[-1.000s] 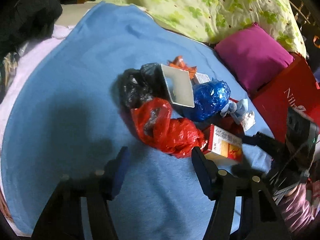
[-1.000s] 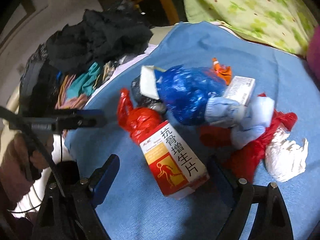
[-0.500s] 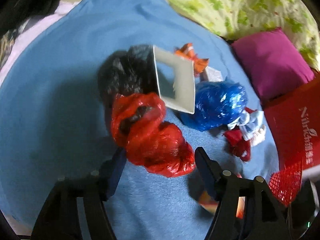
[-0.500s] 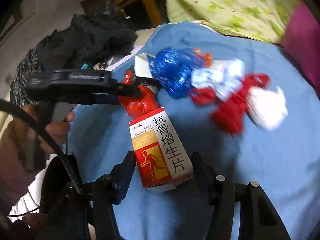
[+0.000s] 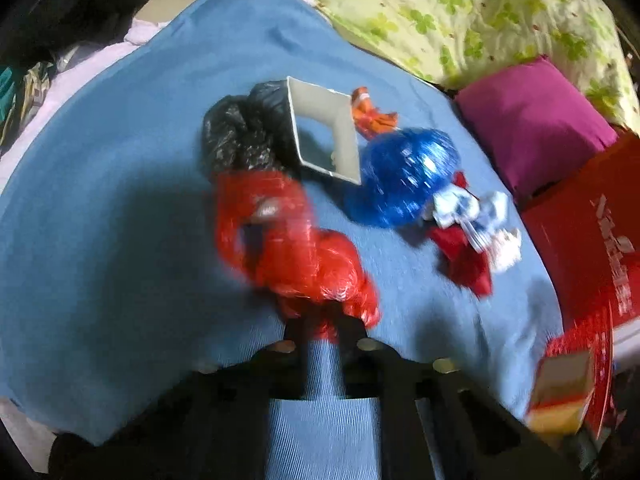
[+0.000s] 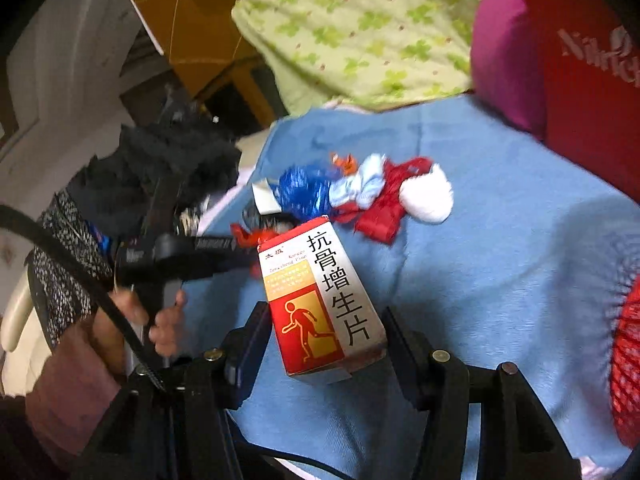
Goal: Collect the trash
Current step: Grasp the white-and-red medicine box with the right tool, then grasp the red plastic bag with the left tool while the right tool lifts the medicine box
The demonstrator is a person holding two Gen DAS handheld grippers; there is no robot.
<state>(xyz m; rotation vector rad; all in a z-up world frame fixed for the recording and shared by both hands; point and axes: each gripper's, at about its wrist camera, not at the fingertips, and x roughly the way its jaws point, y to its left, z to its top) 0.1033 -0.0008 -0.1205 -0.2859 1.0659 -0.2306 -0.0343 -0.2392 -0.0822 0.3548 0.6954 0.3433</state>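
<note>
A crumpled red plastic bag (image 5: 296, 248) lies on the blue blanket (image 5: 120, 200), and my left gripper (image 5: 324, 330) is shut on its near end. The right wrist view shows that same left gripper (image 6: 244, 254) from the side, at the red bag (image 6: 256, 236). My right gripper (image 6: 326, 344) is shut on a red, yellow and white medicine box (image 6: 320, 300) and holds it above the blanket. The box (image 5: 560, 392) also appears at the lower right of the left wrist view. A blue foil bag (image 5: 404, 176), a black bag (image 5: 240, 132) and an open white carton (image 5: 324, 136) remain in the pile.
An orange wrapper (image 5: 372, 116) and red and white scraps (image 5: 468, 236) lie beside the pile. A red paper bag (image 5: 592, 216) and red mesh (image 6: 628, 360) stand at the right. A magenta pillow (image 5: 532, 120) and green quilt (image 5: 440, 12) lie behind. Dark clothes (image 6: 160, 160) are heaped left.
My left gripper moved forward over the red bag and closed on its near end. My right gripper closed on the medicine box, lifted it and carried it right, away from the pile.
</note>
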